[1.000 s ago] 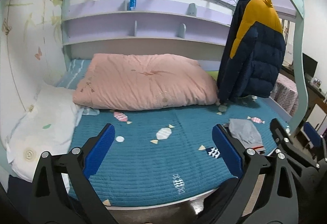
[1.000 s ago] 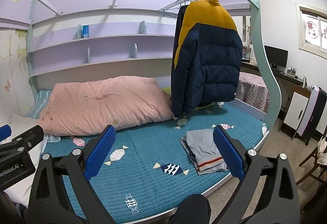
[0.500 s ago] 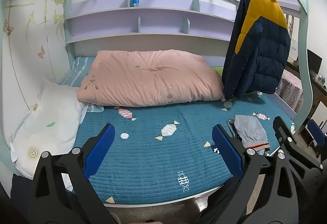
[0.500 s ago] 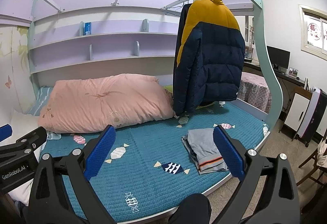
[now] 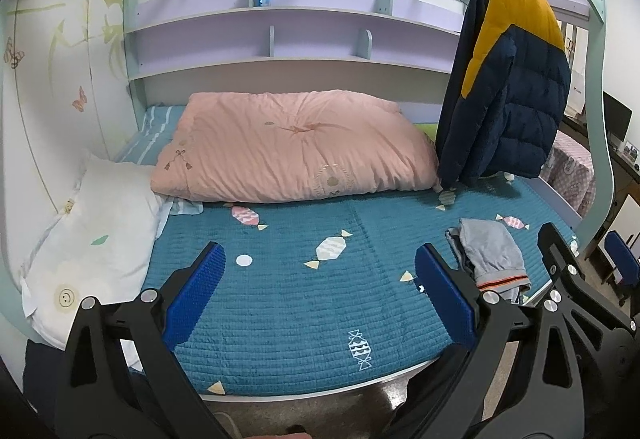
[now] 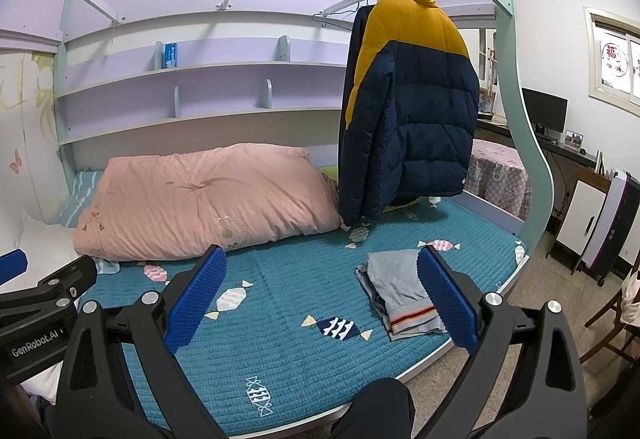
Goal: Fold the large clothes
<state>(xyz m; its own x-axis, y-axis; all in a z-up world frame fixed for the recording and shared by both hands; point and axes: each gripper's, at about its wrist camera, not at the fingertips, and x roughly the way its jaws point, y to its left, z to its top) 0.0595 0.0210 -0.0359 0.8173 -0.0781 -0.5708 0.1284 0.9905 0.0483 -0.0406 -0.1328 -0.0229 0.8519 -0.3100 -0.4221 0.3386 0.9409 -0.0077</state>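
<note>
While both the left gripper (image 5: pixel 320 287) and right gripper (image 6: pixel 322 287) gape empty, the puffer jacket (image 6: pixel 412 111) hangs upper right; folded grey clothes (image 6: pixel 400 291) lie beneath, pink duvet (image 6: pixel 208 199) centre-left.

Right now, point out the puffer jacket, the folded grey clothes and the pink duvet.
puffer jacket (image 6: pixel 424 119), right wrist view, navy front panel.
folded grey clothes (image 6: pixel 396 285), right wrist view, top layer.
pink duvet (image 5: pixel 288 147), left wrist view, its middle.

Items you cannot fully see, placed against the navy and yellow puffer jacket (image 6: pixel 412 111):

- Folded grey garment (image 6: pixel 400 293), below it: right edge covered by your right gripper's finger (image 6: pixel 448 303).
- Green item (image 6: pixel 330 171), at its lower left: mostly behind the pink quilt (image 6: pixel 208 203).
- Blue box (image 6: pixel 171 55), far left on the shelf: print too small to read.
- White pillow (image 5: pixel 92 239): near end covered by your left gripper's frame.
</note>
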